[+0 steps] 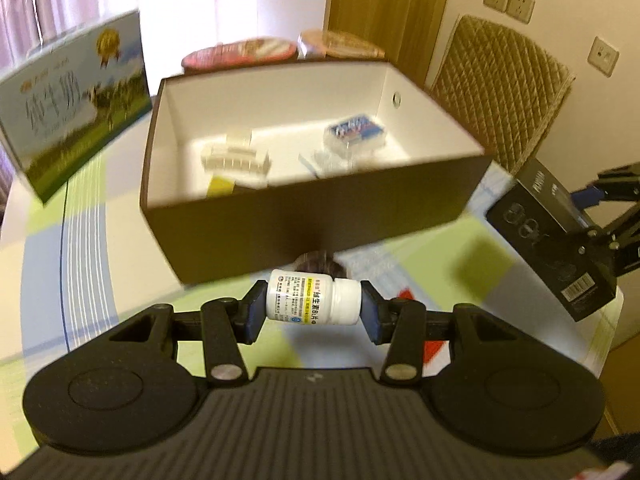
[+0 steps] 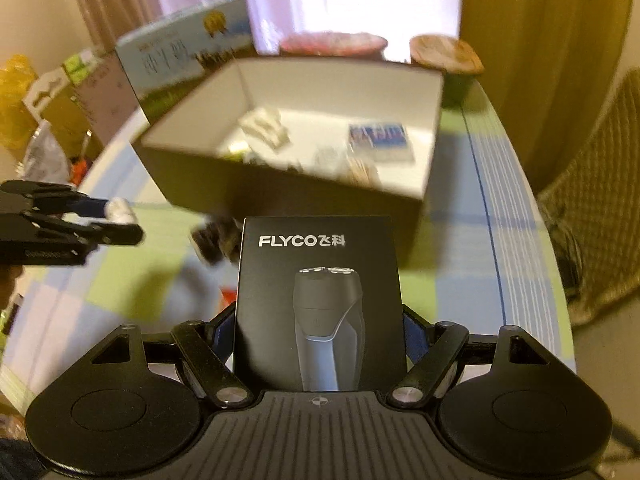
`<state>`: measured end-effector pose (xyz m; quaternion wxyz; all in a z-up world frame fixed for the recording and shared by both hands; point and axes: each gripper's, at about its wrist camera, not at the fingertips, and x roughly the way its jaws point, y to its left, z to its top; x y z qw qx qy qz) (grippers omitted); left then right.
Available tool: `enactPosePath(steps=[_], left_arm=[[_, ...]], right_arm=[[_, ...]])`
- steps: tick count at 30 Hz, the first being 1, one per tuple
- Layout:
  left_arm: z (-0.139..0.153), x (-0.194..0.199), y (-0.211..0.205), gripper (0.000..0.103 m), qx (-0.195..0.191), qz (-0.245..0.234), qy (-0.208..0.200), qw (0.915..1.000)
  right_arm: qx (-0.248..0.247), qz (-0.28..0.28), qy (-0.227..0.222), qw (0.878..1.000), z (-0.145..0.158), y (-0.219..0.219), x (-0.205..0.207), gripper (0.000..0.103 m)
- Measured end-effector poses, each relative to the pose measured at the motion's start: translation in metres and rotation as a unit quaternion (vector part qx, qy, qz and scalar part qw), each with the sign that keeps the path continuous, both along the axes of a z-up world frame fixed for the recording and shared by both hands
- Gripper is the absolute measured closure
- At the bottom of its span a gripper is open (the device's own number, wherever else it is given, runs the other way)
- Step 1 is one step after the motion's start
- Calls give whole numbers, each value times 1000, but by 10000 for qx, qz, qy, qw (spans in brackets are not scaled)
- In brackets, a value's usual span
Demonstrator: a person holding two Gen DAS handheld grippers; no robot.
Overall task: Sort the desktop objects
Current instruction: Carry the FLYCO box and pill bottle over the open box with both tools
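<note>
The left gripper (image 1: 313,305) is clamped end to end on one small white plastic pill bottle (image 1: 312,298), held sideways just before the one brown open cardboard box (image 1: 304,216). The right gripper (image 2: 318,342) pinches one black FLYCO shaver carton (image 2: 318,300). Inside the box lie perhaps four blurred items, including one blue packet (image 2: 379,138). One milk carton (image 1: 76,108) stands on the checked table (image 1: 80,220).

Right tongs (image 2: 318,344) clamp black shaver box (image 2: 318,296) before open carton (image 2: 304,184).
</note>
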<state>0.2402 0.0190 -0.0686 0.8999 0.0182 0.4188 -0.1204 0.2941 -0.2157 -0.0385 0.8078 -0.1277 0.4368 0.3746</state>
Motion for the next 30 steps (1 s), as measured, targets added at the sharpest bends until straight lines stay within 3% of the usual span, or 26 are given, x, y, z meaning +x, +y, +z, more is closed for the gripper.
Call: enactPosePath(steps=[7, 15, 30], left_arm=[[29, 44, -2, 60, 53, -47, -394, 9992], [42, 102, -3, 60, 238, 42, -544, 9982], [-8, 189, 6, 60, 501, 134, 125, 9986]], right_arm=[[270, 228, -432, 9984, 37, 50, 39, 27], [242, -54, -506, 9984, 37, 95, 88, 27], [-141, -446, -77, 9989, -13, 140, 153, 27]])
